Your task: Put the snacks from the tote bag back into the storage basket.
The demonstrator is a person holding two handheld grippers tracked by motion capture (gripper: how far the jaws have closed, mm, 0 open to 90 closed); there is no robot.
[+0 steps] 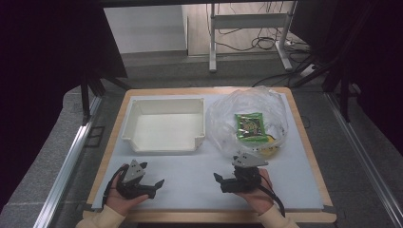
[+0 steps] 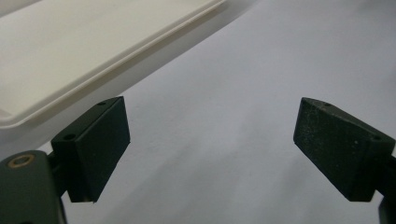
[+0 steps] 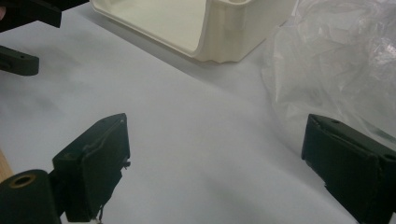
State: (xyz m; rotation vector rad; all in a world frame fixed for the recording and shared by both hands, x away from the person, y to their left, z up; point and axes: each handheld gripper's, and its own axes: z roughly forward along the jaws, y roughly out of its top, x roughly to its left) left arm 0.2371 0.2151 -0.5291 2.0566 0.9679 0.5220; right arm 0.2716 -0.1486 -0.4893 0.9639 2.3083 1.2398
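- Both tongs released, empty: left gripper (image 1: pixel 151 186), right gripper (image 1: pixel 223 183).
- Likely next: reach the green packet (image 1: pixel 250 127) at 1 o'clock inside the plastic bag (image 1: pixel 223 118).
- Tray (image 1: pixel 164 146) at 11 o'clock.

No legible text, label, brand, number or sign in any view. The green packet (image 1: pixel 250 126) inside the clear plastic bag (image 1: pixel 247 121) carries dark and pale printing on its face, but in the high view it is too small and blurred to read. The white tray (image 1: pixel 164 126) bears no visible markings.
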